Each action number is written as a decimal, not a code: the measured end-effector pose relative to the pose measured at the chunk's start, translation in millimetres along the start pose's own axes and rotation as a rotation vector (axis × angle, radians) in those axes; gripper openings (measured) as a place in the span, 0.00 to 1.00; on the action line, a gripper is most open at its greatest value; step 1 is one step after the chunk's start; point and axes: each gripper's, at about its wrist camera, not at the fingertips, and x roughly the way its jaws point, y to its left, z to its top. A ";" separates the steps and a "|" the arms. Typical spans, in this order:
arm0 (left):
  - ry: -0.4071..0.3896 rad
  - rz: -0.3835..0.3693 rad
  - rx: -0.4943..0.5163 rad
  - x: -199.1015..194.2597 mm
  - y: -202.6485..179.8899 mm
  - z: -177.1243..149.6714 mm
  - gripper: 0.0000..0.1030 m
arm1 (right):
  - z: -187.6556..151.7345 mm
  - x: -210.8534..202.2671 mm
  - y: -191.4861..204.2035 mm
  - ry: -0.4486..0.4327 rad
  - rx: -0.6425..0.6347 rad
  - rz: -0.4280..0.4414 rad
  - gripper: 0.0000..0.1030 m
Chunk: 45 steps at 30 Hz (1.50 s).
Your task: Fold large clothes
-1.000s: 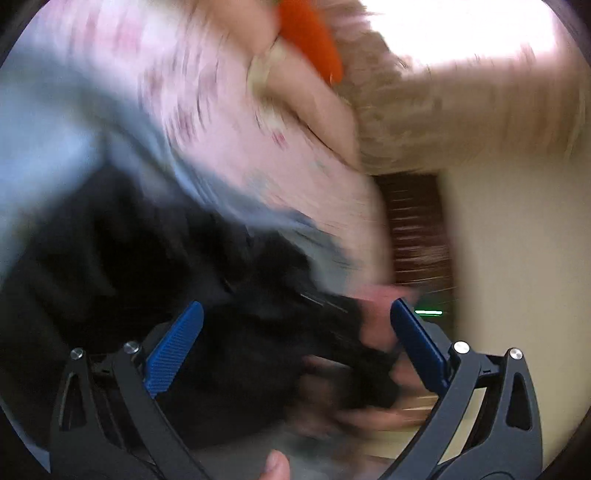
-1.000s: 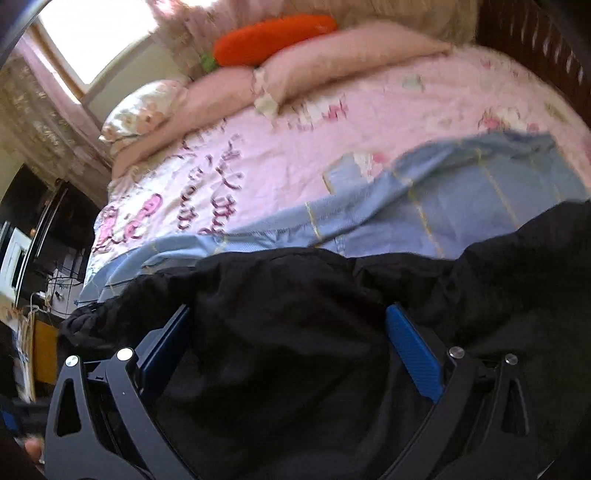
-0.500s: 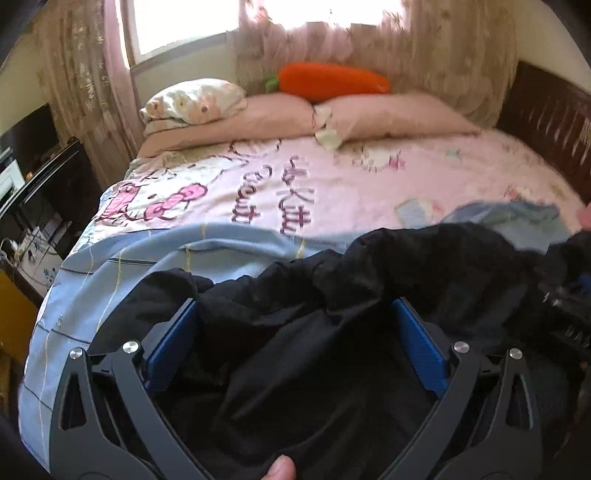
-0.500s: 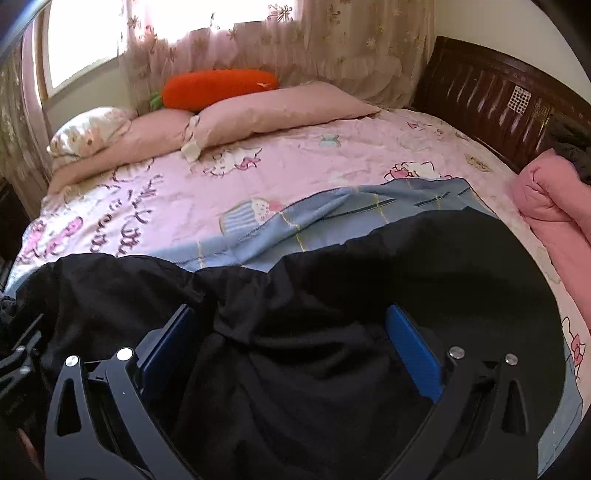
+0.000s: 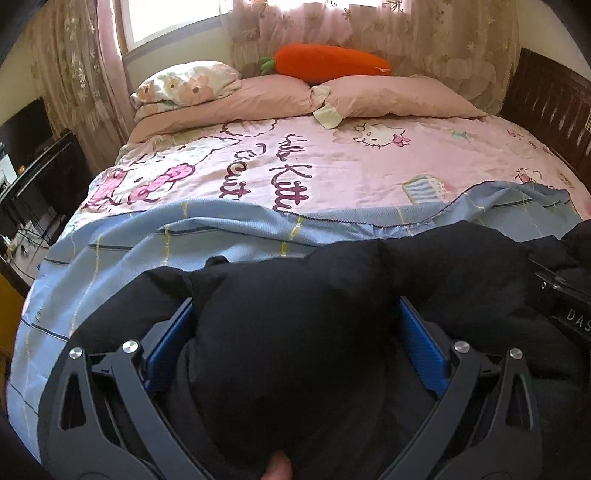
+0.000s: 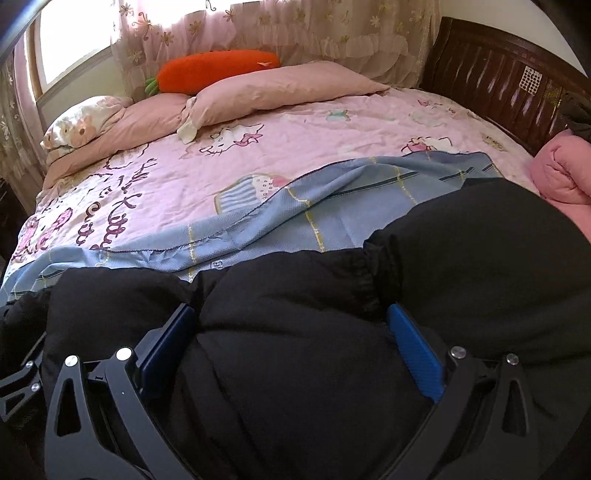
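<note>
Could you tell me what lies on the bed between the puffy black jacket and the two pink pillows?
In both wrist views: beyond the puffy black jacket comes a light-blue checked blanket, then bare pink cartoon-print bedsheet up to the pink pillows.

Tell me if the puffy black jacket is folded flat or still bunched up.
Bunched up: the puffy black jacket bulges in rumpled mounds over the light blue blanket, with no flat layers.

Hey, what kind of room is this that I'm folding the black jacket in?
Almost certainly a home bedroom. A bed with a pink cartoon-cat sheet fills the view, pink pillows and a plush carrot lie at its head, and floral curtains hang over a window behind.
</note>
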 end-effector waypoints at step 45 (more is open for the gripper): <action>-0.210 0.159 -0.504 -85.4 152.6 8.3 0.98 | 13.6 -107.5 -87.9 -0.295 -0.025 -0.253 0.99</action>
